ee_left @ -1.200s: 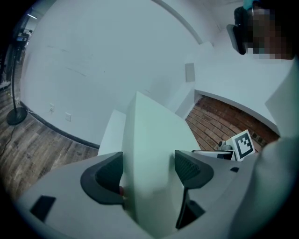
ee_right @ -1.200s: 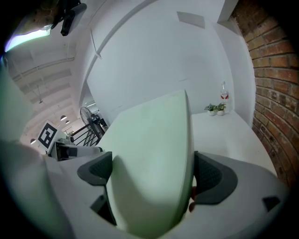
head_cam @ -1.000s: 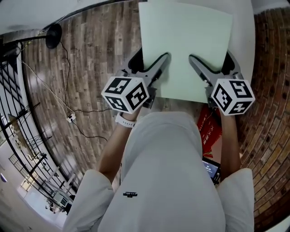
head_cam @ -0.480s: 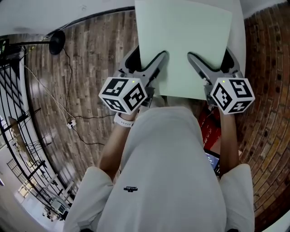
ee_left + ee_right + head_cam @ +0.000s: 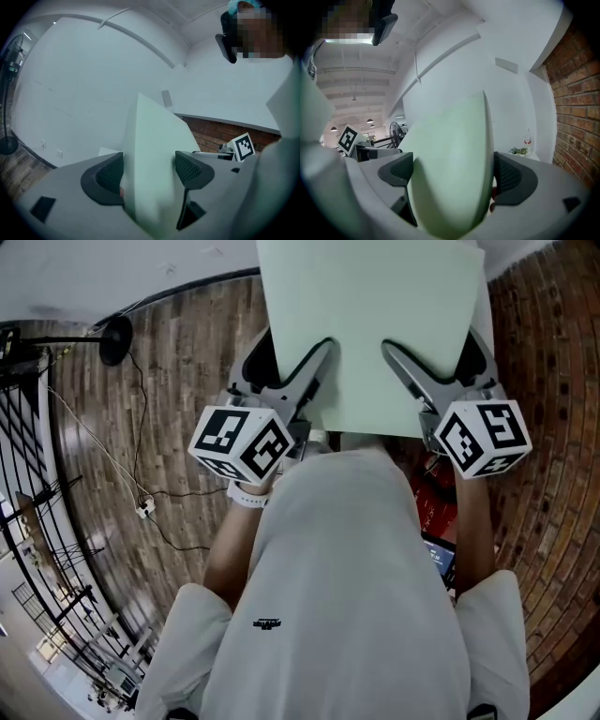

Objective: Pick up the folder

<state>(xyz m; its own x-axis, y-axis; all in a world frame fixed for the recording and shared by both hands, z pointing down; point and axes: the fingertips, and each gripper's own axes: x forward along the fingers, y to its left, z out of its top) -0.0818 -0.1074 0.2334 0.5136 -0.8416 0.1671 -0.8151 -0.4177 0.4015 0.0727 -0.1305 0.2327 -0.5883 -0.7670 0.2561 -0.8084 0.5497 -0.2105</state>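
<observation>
Since 1 second ago the folder [image 5: 370, 334] has climbed toward the top of the head view, its far edge now cut off by the frame, and the left marker cube [image 5: 239, 442] has drifted outward and a little up, while the right marker cube [image 5: 483, 437] sits almost where it was; both tools are clamped on the folder's near edge, the left gripper [image 5: 295, 352] at the near left part and the right gripper [image 5: 433, 357] at the near right part, 1 jaw of each above the pale green sheet and 1 beneath it; the left gripper view shows the folder [image 5: 154, 140] pinched between the dark ribbed pads of the left gripper [image 5: 150, 173], and the right gripper view shows the same for the right gripper [image 5: 454, 180], with the folder [image 5: 450, 136] bowing slightly between its pads; the folder rests on nothing, held in the air in front of the person's shirt [image 5: 337, 596], above the wooden floor [image 5: 178, 381] and a red item [image 5: 436, 507] lying near the brick surface [image 5: 553, 427]; 2 spaced grips on 1 edge probably serve to keep a thin, flexible sheet from sagging or twisting; I judge the pick-up itself essentially done; uneven hand motion could bend the folder or let it slip.
</observation>
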